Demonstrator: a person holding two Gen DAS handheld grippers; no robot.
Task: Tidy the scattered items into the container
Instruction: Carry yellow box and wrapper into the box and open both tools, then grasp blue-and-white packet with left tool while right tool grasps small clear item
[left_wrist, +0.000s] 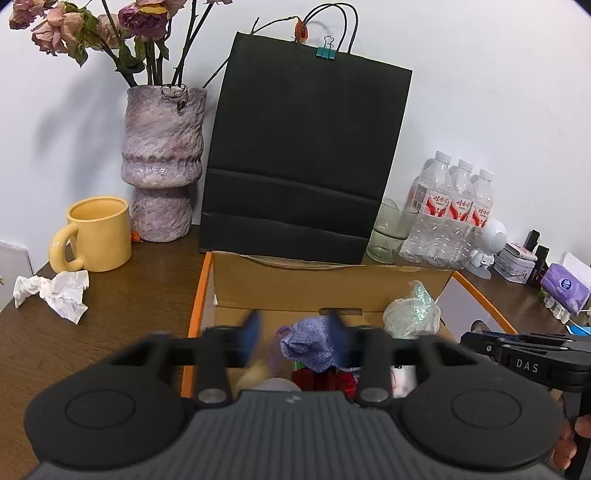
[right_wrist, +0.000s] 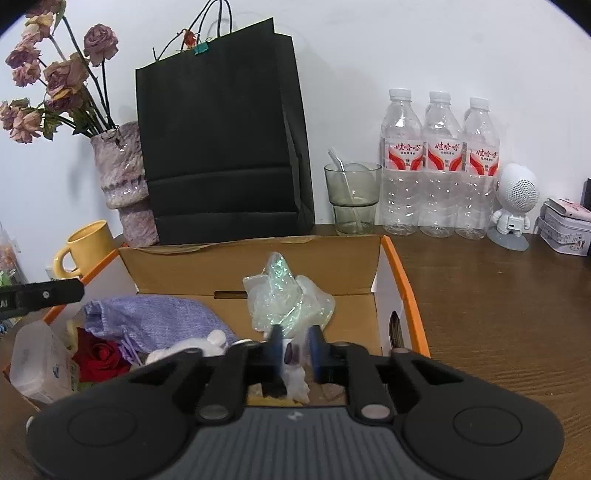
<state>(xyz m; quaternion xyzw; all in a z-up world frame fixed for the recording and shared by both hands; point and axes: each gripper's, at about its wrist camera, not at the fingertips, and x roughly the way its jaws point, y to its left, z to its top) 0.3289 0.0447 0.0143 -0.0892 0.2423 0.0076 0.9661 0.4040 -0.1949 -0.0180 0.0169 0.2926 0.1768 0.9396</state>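
1. Blue-padded fingers of the left gripper (left_wrist: 295, 328) are held apart over the open box. A lavender knitted drawstring pouch (left_wrist: 310, 343) is seen below and between them, and no pad is pressed on it.
2. Blue-padded fingers of the right gripper (right_wrist: 295, 343) are likewise parted, by a narrower gap, above the box's near right part. Small pale pieces are seen beneath, too blurred to be named, and nothing is clamped.
3. Inside the brown cardboard box with orange-edged flaps (right_wrist: 369, 266) are also seen a crumpled iridescent clear plastic bag (right_wrist: 288, 295), a red rose bloom (right_wrist: 99, 354) and a translucent white lidded plastic case (right_wrist: 37, 358). These are judged already tidied.
4. Outside the box, on the brown wooden desk (left_wrist: 110, 350) to its left, a crumpled white paper tissue (left_wrist: 59, 291) is left lying near a yellow ceramic mug (left_wrist: 99, 236). It is judged the item still to be collected.
5. The tissue is expected to be very light, soft and easily squashed, neither fragile nor slippery. The thick bunched middle is best pinched, with the fingers brought nearly together; a thin loose corner could tear or slip free.
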